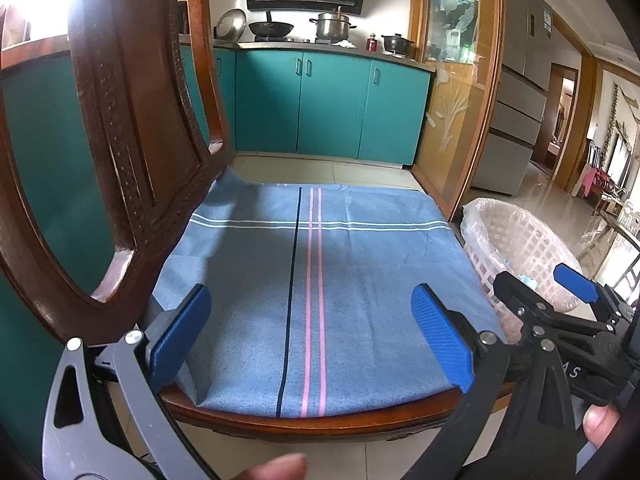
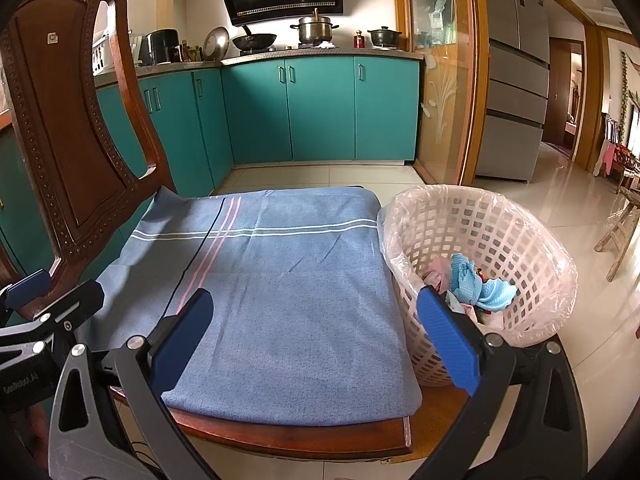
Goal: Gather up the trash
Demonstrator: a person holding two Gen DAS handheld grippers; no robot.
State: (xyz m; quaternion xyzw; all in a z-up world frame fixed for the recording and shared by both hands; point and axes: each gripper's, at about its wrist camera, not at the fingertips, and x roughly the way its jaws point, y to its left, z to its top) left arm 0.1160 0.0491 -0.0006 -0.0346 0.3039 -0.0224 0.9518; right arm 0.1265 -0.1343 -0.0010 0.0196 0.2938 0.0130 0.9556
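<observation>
A white lattice trash basket (image 2: pixel 500 240) lined with a clear bag stands on the floor right of a wooden chair; it also shows in the left wrist view (image 1: pixel 516 240). Inside lie a crumpled light-blue tissue (image 2: pixel 476 284) and other scraps. The chair seat carries a blue striped cloth (image 2: pixel 288 292), also in the left wrist view (image 1: pixel 320 292), with no trash visible on it. My left gripper (image 1: pixel 310 334) is open and empty over the cloth's front. My right gripper (image 2: pixel 316 336) is open and empty over the cloth's right front, its right finger (image 2: pixel 448 340) in front of the basket.
The carved chair back (image 1: pixel 120 140) rises close on the left, also in the right wrist view (image 2: pixel 68 120). Teal kitchen cabinets (image 2: pixel 320 108) with pots on top stand behind. A glass-panelled wooden door (image 2: pixel 440 72) and a grey fridge (image 2: pixel 516 72) are at the right. Tiled floor surrounds the chair.
</observation>
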